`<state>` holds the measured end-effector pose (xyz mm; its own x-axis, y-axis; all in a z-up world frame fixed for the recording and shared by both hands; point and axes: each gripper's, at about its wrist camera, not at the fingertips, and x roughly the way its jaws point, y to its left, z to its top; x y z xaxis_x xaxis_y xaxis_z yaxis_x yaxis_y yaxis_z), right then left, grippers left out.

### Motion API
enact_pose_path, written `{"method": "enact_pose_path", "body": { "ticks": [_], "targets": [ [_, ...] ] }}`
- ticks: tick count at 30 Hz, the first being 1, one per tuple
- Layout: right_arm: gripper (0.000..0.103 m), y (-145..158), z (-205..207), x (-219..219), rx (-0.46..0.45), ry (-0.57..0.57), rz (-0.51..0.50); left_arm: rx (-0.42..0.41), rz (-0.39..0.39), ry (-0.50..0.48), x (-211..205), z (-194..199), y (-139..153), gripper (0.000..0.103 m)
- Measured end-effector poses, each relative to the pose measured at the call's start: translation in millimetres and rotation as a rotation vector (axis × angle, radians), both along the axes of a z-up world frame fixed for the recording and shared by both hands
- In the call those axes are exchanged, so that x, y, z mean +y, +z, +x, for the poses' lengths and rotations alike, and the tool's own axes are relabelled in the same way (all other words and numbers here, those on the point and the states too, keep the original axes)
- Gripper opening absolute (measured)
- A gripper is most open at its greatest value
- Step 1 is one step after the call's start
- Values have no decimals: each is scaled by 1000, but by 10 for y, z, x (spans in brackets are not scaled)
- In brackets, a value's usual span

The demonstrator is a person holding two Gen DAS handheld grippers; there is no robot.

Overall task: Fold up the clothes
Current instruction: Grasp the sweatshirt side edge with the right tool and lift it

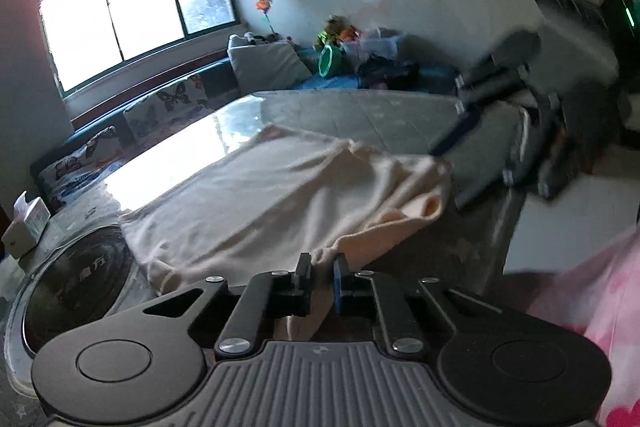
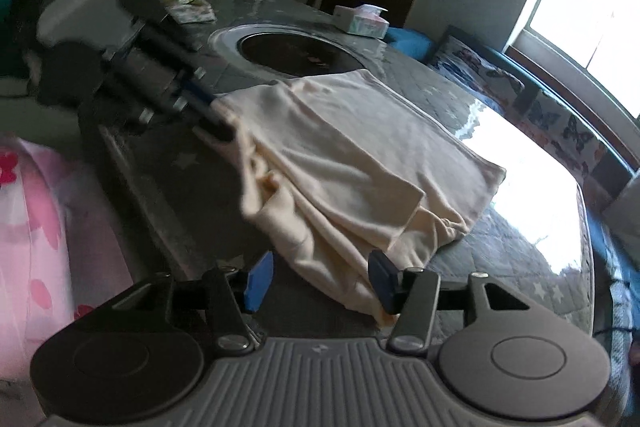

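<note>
A cream garment (image 1: 260,195) lies partly folded on the grey table (image 1: 360,111), its near edge bunched. My left gripper (image 1: 322,267) is shut on that bunched edge, with cloth pinched between the fingers. In the right wrist view the left gripper (image 2: 218,115) reaches in from the upper left and grips the garment (image 2: 352,147) at its far corner. My right gripper (image 2: 320,281) stands open at the garment's near end. A fold of cloth lies between its blue pads (image 2: 258,281), unpinched. In the left wrist view the right gripper (image 1: 448,177) is blurred at the garment's right corner.
A round black hob (image 2: 296,55) is set into the table (image 2: 520,267) beyond the garment. A tissue box (image 2: 362,19) stands behind it. A person's pink patterned clothing (image 2: 36,227) is at the table's edge. A sofa with butterfly cushions (image 1: 176,103) runs under the window.
</note>
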<state>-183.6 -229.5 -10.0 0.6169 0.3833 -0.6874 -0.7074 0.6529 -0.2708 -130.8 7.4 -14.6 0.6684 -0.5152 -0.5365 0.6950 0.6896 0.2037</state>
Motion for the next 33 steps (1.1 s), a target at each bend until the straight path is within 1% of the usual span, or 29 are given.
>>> {"method": "enact_pose_path", "body": {
  "ticks": [5,8,10,11,13,14,16,18,19,20,22,26,28,31,32,33],
  "targets": [
    [54,-82,60,113,-64,44,3,36,-54,18,42,179,121,11],
    [53,-136,163,177,-80,70,16,61,-71,15,58,241,141,11],
    [45,-157,246,198,-71,77,27,79,-82,20,68,269,134,11],
    [43,-161,299,200,-48,76,37,82,-83,22,74,268,123,11],
    [20,-166,406,203,-1,74,57,87,-85,25,87,266,101,12],
    [17,-147,444,189,24,70,77,86,-84,28,93,255,93,15],
    [13,-88,527,164,80,56,115,81,-83,29,118,209,74,16],
    [13,-21,589,148,112,41,142,66,-76,32,142,148,57,24],
    [12,12,620,139,127,33,155,54,-69,35,153,109,50,36],
    [12,36,650,129,141,25,167,37,-61,42,171,71,34,45],
    [12,78,714,111,165,12,188,19,-45,50,199,33,-7,45],
    [12,133,805,91,201,-15,223,-10,26,46,191,-9,-140,45],
    [12,164,838,87,210,-25,235,-22,57,37,184,-19,-215,45],
    [12,185,853,85,203,-30,236,-65,114,37,158,-11,-313,45],
    [12,187,860,100,197,-32,231,-64,111,36,168,0,-316,44],
    [12,184,859,103,192,-35,226,-62,108,35,178,11,-318,41]
  ]
}}
